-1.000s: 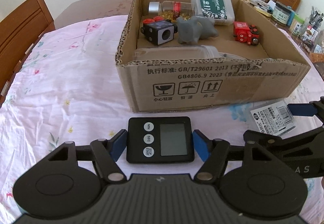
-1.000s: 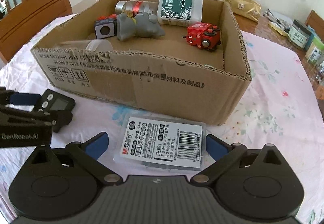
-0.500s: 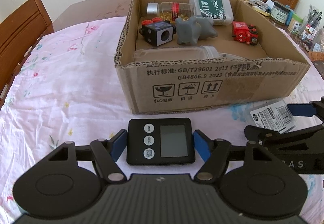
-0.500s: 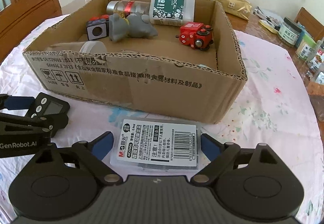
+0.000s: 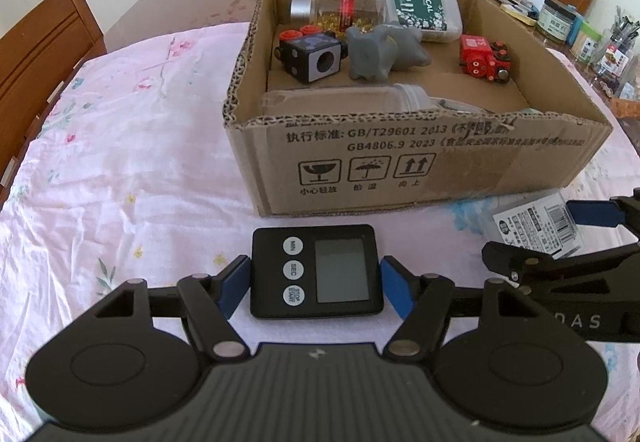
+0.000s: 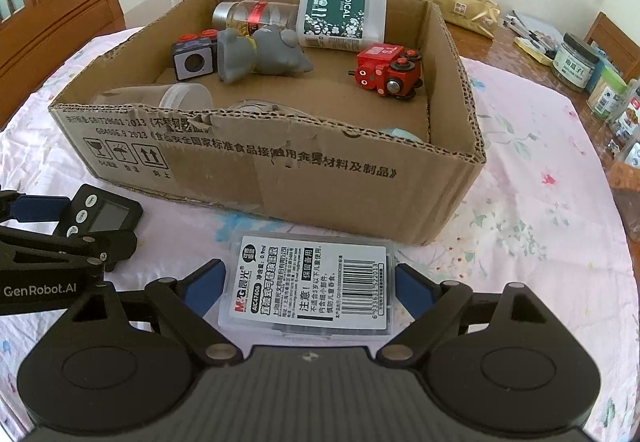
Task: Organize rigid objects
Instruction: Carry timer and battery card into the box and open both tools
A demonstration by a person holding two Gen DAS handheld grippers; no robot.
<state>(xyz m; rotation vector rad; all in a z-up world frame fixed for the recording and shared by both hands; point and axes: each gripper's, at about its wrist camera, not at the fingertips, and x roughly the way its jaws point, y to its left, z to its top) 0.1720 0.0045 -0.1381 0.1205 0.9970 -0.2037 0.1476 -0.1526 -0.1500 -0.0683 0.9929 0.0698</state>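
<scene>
Timer (image 5: 316,271) clamped in left gripper (image 5: 316,284), refill case (image 6: 310,286) in right gripper (image 6: 310,284) — both best lifted level, cleared over cardboard box (image 6: 360,170) wall ahead.

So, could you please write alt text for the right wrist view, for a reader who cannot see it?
The right gripper holds a clear labelled case between its blue fingers, above a floral cloth in front of an open cardboard box. The box holds bottles, a grey toy and a red toy train. At left, the left gripper grips a black timer.

One box (image 5: 400,162), one timer (image 5: 316,270), two bottles (image 5: 340,8).
</scene>
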